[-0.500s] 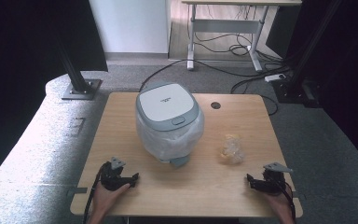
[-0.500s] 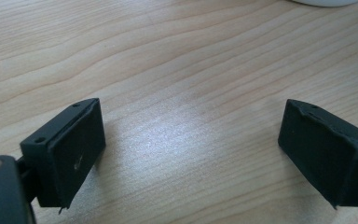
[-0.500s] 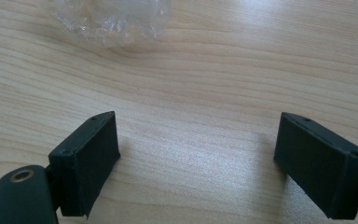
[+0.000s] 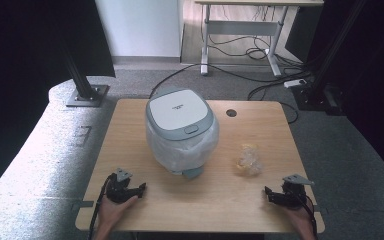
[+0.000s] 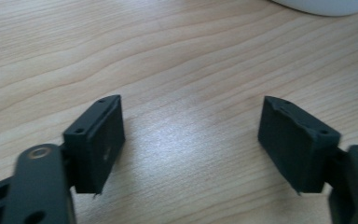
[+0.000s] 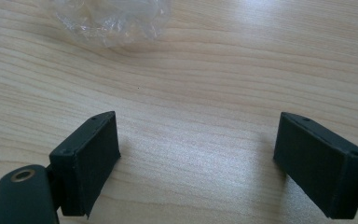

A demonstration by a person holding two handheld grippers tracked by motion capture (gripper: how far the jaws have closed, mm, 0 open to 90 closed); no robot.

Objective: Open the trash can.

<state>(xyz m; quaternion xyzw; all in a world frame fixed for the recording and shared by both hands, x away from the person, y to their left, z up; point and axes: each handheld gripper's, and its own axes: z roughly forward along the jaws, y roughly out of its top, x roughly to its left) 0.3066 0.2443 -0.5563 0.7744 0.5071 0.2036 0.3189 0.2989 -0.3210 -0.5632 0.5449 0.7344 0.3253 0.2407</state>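
While both rest on the table [image 4: 130, 125], left gripper [image 4: 141, 188] and right gripper [image 4: 268, 192] gape wide (nothing between their jaws)

The rice cooker [image 5: 328, 5] is cut off by the left gripper view's top edge, only a white curved sliver showing. The crumpled plastic bag [image 6: 112, 21] is cropped at the right gripper view's top; its yellowish contents [image 4: 247, 156] are too small to identify.
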